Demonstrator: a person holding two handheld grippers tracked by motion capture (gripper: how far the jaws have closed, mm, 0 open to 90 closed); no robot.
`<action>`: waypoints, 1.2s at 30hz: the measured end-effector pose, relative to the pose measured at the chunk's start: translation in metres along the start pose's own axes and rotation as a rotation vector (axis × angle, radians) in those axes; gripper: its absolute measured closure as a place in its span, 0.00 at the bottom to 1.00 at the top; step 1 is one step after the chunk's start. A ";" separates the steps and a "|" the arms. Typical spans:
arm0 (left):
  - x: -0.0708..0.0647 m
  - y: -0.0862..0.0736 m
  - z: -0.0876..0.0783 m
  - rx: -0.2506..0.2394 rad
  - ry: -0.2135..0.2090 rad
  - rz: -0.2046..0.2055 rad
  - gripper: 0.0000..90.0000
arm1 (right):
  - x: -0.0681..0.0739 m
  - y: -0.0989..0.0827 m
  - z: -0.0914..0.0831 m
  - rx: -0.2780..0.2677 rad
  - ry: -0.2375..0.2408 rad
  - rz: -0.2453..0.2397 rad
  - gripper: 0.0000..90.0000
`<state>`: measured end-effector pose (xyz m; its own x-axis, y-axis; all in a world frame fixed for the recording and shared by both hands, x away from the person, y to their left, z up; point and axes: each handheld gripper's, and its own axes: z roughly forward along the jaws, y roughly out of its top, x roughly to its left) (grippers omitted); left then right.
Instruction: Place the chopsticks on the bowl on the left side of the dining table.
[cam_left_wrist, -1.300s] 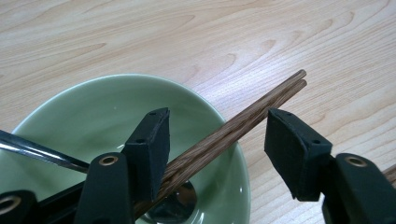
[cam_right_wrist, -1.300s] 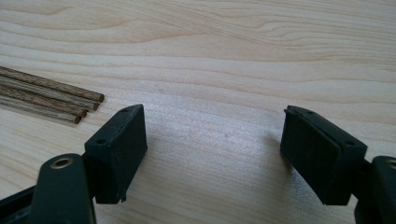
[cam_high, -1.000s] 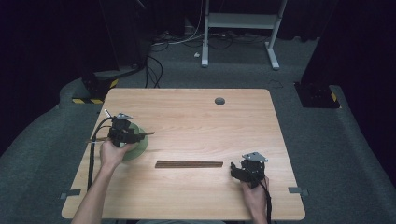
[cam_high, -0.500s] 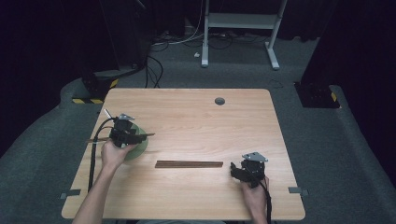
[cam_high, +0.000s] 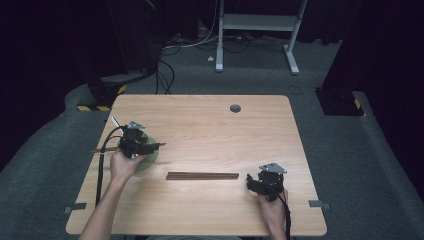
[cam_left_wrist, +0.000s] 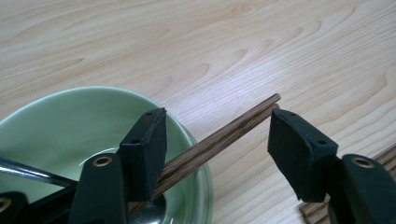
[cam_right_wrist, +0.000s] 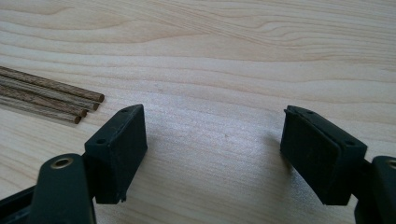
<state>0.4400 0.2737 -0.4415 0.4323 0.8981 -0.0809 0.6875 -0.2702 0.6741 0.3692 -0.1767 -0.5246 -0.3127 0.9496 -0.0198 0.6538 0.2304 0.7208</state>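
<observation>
Left tool (cam_left_wrist: 217, 140) released, jaws just widened, wooden chopstick (cam_left_wrist: 224, 135) lying loose between them, leaning on the green bowl's (cam_left_wrist: 56, 126) rim, long axis slanting up-right. Right tool (cam_right_wrist: 212, 149) gaping, empty; remaining chopsticks (cam_right_wrist: 51, 100) off its left jaw, on the worktop (cam_right_wrist: 233, 56).

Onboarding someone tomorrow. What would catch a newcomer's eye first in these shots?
Probably the green bowl near the table's left edge, with a brown wooden stick lying across its rim between the open jaws of the left tool, which have just been opening. Next, the bundle of matching sticks lying flat mid-table, toward the front. The right tool rests open over bare wood just right of that bundle.
</observation>
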 end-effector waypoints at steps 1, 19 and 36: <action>-0.001 0.000 -0.001 -0.006 0.000 0.000 0.42 | 0.000 0.000 0.000 0.000 0.000 0.000 0.24; 0.001 -0.011 -0.023 -0.076 0.001 -0.026 0.41 | 0.000 0.000 0.000 0.000 0.000 0.000 0.24; 0.007 -0.021 -0.043 -0.114 0.022 -0.032 0.41 | 0.000 0.000 0.000 0.000 0.000 0.000 0.24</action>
<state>0.4039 0.3003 -0.4246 0.3976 0.9133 -0.0884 0.6290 -0.2012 0.7509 0.3691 -0.1768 -0.5246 -0.3128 0.9496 -0.0197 0.6540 0.2304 0.7206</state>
